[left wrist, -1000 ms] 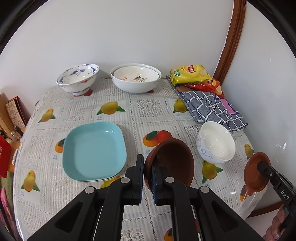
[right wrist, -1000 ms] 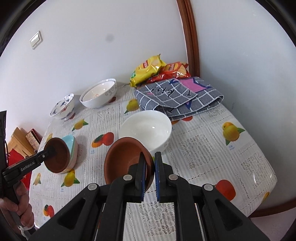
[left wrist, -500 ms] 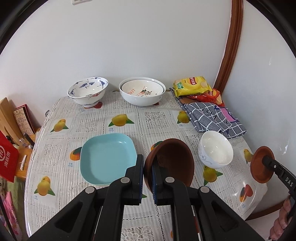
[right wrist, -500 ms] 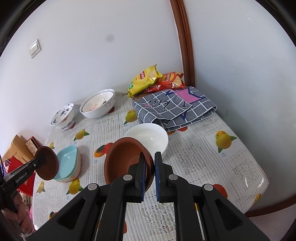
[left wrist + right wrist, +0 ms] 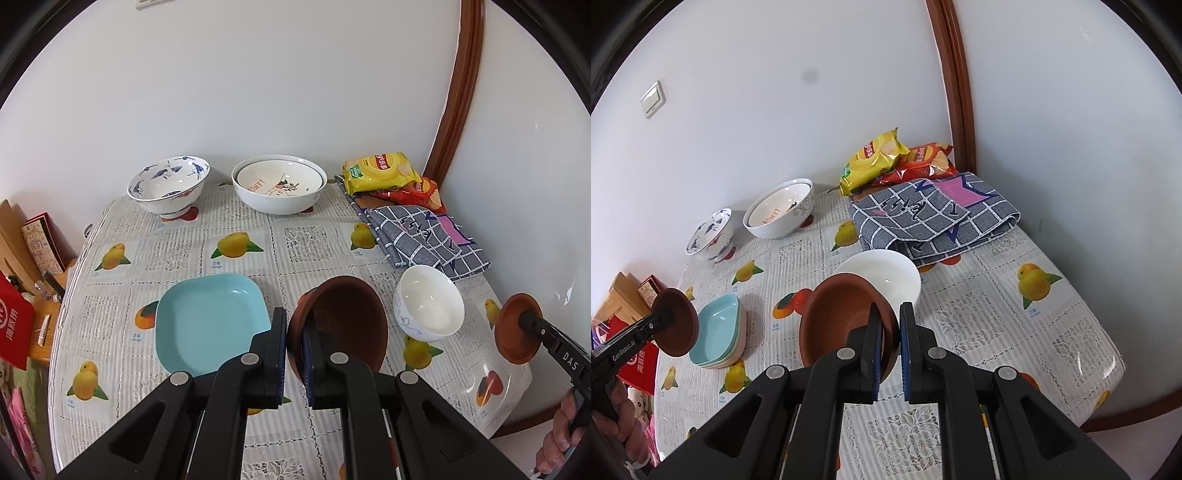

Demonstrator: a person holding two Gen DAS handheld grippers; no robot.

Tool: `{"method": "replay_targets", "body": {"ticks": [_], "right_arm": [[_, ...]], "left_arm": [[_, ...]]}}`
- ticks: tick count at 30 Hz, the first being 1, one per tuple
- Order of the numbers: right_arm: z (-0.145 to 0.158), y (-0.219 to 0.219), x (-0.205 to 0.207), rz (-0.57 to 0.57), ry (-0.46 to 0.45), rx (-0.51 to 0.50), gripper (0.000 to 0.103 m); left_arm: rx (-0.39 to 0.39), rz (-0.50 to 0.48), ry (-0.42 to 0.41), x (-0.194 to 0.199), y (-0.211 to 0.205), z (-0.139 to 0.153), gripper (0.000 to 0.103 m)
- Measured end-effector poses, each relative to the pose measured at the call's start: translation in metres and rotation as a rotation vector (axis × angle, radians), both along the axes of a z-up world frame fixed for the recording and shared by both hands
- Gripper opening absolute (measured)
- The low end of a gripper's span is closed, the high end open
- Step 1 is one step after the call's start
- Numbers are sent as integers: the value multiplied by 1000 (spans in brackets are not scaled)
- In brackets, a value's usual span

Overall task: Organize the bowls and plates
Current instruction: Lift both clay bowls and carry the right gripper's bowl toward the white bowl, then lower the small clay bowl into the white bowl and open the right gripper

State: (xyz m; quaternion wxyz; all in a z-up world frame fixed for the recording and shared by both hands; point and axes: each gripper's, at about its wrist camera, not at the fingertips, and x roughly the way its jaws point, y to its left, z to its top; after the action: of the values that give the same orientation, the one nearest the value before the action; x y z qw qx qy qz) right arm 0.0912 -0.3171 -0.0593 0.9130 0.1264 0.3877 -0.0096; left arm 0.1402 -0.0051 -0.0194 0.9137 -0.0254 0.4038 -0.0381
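1. Above the bench [image 5: 243, 221], the left gripper [image 5: 293, 354] has its fingers clamped on the rim of a brown bowl [image 5: 343, 321], held clear of the cloth, probably for stacking.
2. The right gripper [image 5: 889, 347] pinches a second brown bowl [image 5: 842, 321] the same way, over the white bowl [image 5: 894, 277].
3. Stacked blue plates [image 5: 720, 332] sit near the left edge; how many is hard to tell.
4. Two patterned bowls [image 5: 280, 184] wait by the wall, out of the way.

Bright, sharp, fisheye-warped edges.
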Motion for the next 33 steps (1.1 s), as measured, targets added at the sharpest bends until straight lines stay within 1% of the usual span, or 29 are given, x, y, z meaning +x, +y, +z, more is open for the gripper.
{"method": "replay_targets", "body": {"ticks": [9,21,25,33], "right_arm": [[-8,1,25,10,21,3,9],[-31,0,59,17,78,-22,9],[-43,0,74,22,102,-43,9],[-69,5,101,39,153,-55,9]], "left_arm": [[9,1,21,15,-2,-5,8],[13,-5,64,42,-1,-21,8],[19,-6,82,50,-1,-29,8],[15,-3,109,68,0,-44,8]]}}
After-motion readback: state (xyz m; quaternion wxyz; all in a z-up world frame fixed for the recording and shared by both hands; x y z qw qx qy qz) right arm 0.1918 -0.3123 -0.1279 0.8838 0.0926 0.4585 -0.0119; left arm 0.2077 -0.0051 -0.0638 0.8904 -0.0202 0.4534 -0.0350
